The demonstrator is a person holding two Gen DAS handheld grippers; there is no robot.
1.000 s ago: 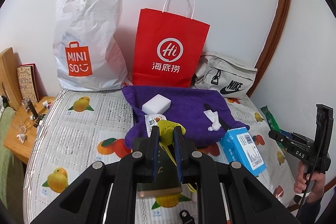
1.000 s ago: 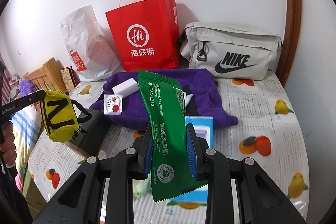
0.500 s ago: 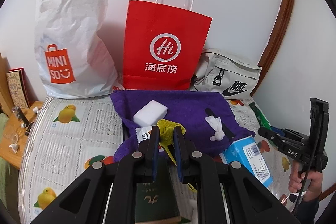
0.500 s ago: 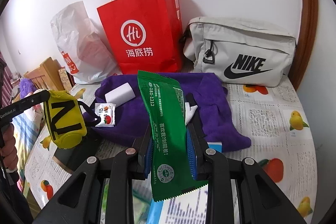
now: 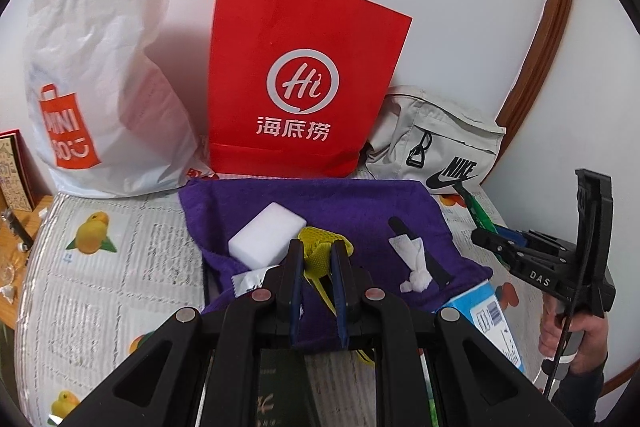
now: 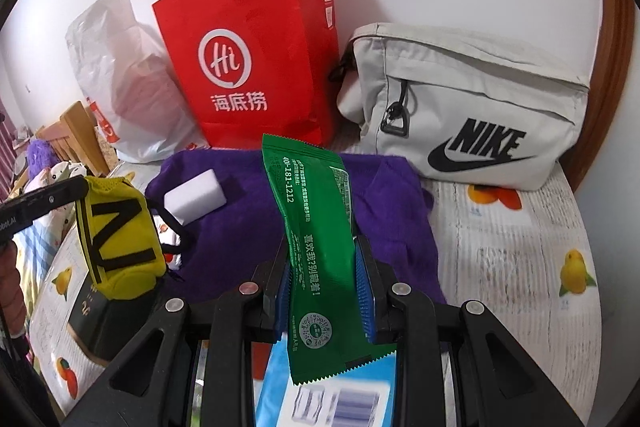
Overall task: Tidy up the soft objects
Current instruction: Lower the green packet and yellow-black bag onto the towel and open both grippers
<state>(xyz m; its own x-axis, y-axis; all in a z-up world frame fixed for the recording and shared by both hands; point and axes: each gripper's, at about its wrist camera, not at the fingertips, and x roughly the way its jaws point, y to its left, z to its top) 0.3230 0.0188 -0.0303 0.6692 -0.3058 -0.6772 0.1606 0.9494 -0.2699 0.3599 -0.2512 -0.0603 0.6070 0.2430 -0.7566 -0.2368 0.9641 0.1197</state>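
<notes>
My left gripper (image 5: 315, 259) is shut on a small yellow mesh pouch (image 5: 318, 247); in the right wrist view the yellow pouch (image 6: 120, 239) with black stripes hangs at the left over the purple towel's edge. My right gripper (image 6: 322, 275) is shut on a green snack packet (image 6: 316, 239), held upright above the purple towel (image 6: 248, 227). On the purple towel (image 5: 340, 203) lie a white sponge block (image 5: 266, 235) and a white knotted tissue on a black strip (image 5: 414, 259). From the left wrist view, the right gripper (image 5: 500, 247) shows at the right edge.
A red paper bag (image 5: 304, 83), a white plastic bag (image 5: 96, 67) and a grey Nike pouch (image 6: 468, 107) stand against the wall. A blue box (image 5: 484, 311) and a dark book (image 6: 94, 311) lie on the fruit-print table cover (image 6: 520, 255). A wooden side table (image 5: 12, 235) stands at the left.
Both grippers have moved forward toward the bags at the wall, carrying the yellow pouch and the green packet; the bags and purple towel now loom larger. Both grips are unchanged.
</notes>
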